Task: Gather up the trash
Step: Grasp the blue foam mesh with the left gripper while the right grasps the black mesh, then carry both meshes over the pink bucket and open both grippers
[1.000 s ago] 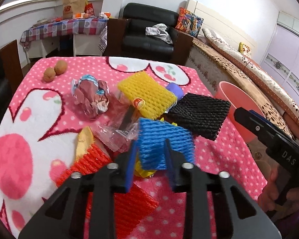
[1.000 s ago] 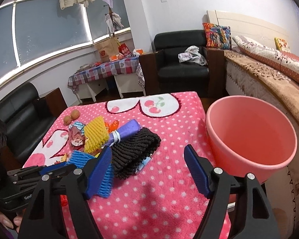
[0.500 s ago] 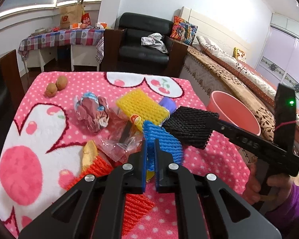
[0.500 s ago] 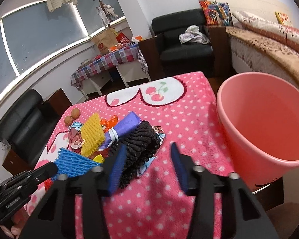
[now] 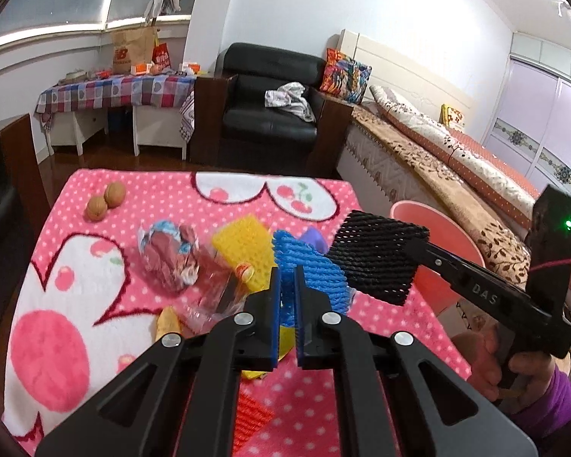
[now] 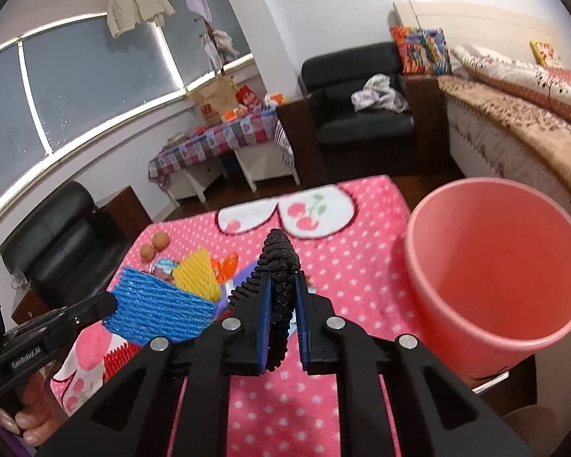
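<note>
- Left wrist view: the left gripper [image 5: 285, 297] has its jaws pinched nearly together on the blue foam net [image 5: 312, 270]; the net fans out ahead of the blue pads, clear of the table.
- Same view only: the right gripper [image 5: 418, 247] enters from the right side, its jaws closing on the black foam net [image 5: 377, 255], which hangs in the air just right of the blue one, in front of the pink bucket [image 5: 411, 209].
- Same view only: left of the jaws lie a crumpled wrapper [image 5: 169, 255] and clear plastic [image 5: 213, 297]; two walnuts [image 5: 106, 200] sit well apart near the far left edge of the pink tablecloth [image 5: 76, 304].
- Right wrist view: the black net is seen edge-on, squeezed between the pads. The bucket's open mouth stands just right of the jaws, empty inside, beside the table's right edge.
- Right wrist view only: the left tool shows from the side at lower left, a hand [image 6: 30, 419] on its grip.
- Yellow foam net [image 5: 243, 251] lies beyond the left jaws; red foam net [image 5: 247, 419] lies beneath them.
- Bare cloth lies between the right jaws and the bucket.
</note>
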`<state>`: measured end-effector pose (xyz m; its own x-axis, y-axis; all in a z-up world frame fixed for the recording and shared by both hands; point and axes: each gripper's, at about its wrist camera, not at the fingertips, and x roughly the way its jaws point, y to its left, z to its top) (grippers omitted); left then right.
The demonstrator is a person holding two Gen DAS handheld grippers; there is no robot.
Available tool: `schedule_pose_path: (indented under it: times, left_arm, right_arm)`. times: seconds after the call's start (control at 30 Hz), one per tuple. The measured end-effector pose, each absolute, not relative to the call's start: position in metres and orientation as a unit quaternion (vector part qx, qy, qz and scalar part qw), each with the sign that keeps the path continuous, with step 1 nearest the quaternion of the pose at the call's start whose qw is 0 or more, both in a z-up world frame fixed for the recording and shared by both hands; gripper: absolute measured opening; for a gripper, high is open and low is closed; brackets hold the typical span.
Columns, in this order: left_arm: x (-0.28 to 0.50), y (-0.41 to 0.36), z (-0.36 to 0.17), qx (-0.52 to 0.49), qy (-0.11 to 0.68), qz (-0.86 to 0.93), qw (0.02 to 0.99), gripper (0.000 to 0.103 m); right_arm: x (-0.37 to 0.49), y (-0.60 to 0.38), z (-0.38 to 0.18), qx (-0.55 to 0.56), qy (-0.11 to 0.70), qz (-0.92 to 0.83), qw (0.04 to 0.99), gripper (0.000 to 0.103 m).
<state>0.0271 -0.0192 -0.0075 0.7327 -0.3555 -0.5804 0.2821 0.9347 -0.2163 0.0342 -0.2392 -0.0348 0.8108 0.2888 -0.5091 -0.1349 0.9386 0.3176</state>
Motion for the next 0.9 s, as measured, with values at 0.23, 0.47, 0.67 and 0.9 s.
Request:
schedule_pose_path:
  times: [0.23,0.47,0.67,0.9]
  left_arm:
    - [0.033,-0.043,0.011,-0.060,0.300,-0.183,0.934,0.005]
    - [0.043,-0.080,0.026,-0.051,0.284,-0.208,0.935,0.005]
    - [0.048,-0.117,0.033,-0.032,0.272,-0.233,0.933,0.005]
    - [0.056,-0.155,0.029,-0.019,0.274,-0.253,0.928,0.005]
  right_arm:
    - [0.013,-0.271,-0.010,0.128,0.245,0.075,0.958,0.011]
    - [-0.005,-0.307,0.003,0.131,0.226,0.028,0.965,0.011]
    - [-0.012,-0.332,0.009,0.130,0.216,-0.012,0.968,0.011]
    - [-0.021,-0.362,0.008,0.131,0.213,-0.057,0.967,0.011]
